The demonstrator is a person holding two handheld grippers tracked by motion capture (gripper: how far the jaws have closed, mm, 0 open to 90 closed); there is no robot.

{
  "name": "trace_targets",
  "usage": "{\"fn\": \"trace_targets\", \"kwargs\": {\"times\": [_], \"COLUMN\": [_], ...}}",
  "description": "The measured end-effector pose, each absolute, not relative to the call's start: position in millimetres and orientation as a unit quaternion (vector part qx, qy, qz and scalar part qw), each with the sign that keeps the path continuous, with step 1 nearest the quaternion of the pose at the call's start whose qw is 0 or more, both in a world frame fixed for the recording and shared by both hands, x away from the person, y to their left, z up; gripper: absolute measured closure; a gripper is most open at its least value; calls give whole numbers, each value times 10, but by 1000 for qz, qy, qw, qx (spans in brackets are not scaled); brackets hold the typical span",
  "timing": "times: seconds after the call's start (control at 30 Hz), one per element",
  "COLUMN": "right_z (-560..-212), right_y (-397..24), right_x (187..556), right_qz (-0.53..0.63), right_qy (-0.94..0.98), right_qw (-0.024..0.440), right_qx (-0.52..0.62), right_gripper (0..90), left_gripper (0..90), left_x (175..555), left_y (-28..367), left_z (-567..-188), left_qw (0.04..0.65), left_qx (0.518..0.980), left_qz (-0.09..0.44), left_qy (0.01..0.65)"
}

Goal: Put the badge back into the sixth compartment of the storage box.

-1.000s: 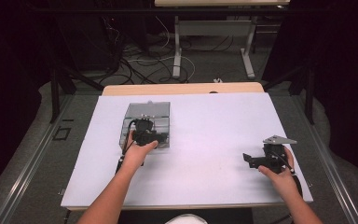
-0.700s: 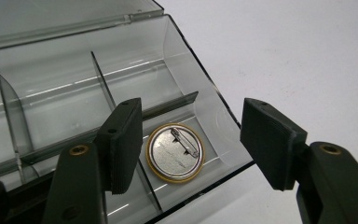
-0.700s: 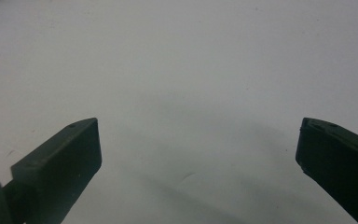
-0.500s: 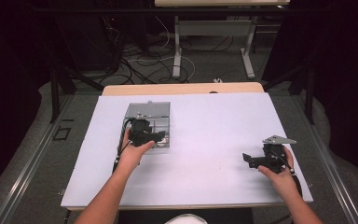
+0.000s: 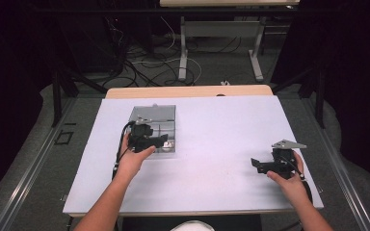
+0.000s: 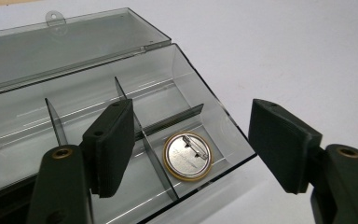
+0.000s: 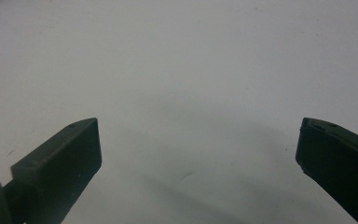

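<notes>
The white worktop [image 5: 212,144] is carrying a clear plastic compartment box [image 6: 135,93], lid lying open, just below and ahead of the left hand-held gripper [image 6: 196,149], whose jaws have just been opening and are now released, nothing between them. The right hand-held gripper [image 7: 196,154] is hovering well apart, also spread wide and empty. A pin badge [image 6: 187,156] is lying face-down in the end compartment: probably light, stiff, slippery, best pinched across its rim
</notes>
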State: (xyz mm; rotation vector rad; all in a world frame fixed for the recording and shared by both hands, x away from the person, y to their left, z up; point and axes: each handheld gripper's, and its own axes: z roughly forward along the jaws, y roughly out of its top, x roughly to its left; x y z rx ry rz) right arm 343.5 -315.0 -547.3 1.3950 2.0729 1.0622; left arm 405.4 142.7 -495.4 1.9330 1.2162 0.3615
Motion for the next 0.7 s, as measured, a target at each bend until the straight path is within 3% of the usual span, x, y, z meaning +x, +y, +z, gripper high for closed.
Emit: {"fn": "trace_targets", "kwargs": {"times": [0.7], "right_z": [-5471], "right_y": [-3141], "right_x": [3432], "right_qz": [382], "right_qy": [746], "right_qw": [214], "right_qx": [502], "right_gripper": [0], "left_gripper": [49], "left_x": [3826], "left_y": [1806], "left_z": [-4827], "left_qw": [432], "left_qx": [749], "left_qz": [150], "left_qy": [480]}}
